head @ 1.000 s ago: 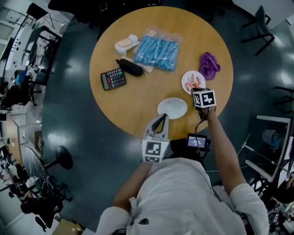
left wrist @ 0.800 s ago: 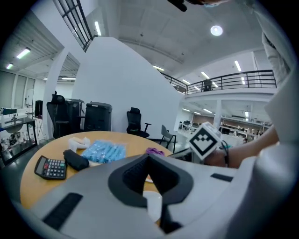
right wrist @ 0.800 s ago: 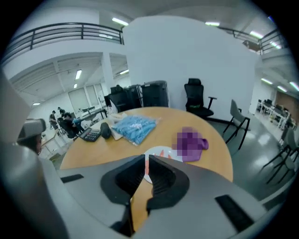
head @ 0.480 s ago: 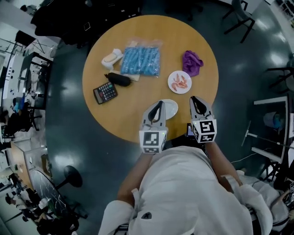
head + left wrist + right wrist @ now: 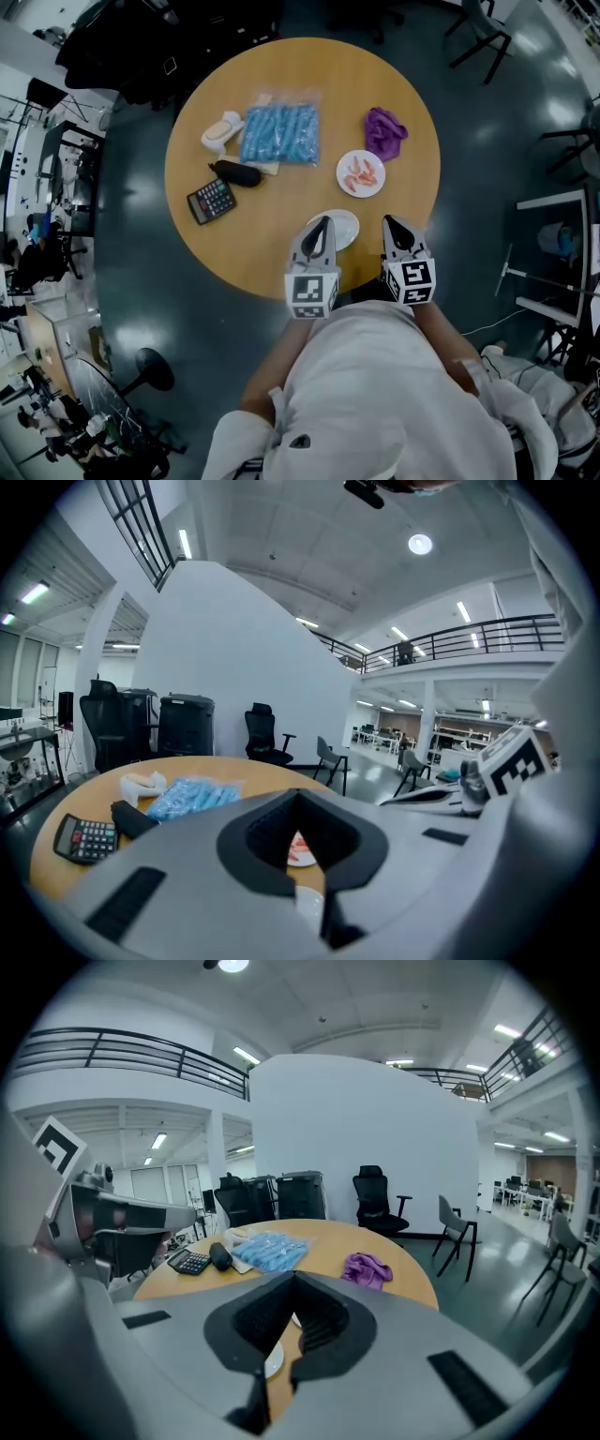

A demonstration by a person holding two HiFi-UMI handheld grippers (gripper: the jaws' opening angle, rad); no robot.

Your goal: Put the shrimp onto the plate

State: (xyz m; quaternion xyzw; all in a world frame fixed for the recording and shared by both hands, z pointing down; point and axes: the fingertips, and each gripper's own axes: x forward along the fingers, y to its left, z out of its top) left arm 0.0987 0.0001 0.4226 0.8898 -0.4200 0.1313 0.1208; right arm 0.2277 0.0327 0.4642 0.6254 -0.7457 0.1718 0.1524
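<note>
Hovering abreast at the table (image 5: 272, 246) edge: left tongs (image 5: 322, 225), right tongs (image 5: 390, 223), closed.

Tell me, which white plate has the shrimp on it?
The plate beside the purple cloth holds the pink shrimp. The other white plate, at the table's near edge, is bare.

Partly covered by the left tongs (image 5: 321, 225): left part of the empty plate (image 5: 349, 225). Too small to count from the head view: shrimp (image 5: 361, 172). Mostly masked by the tongs' bodies in the left gripper view too.
</note>
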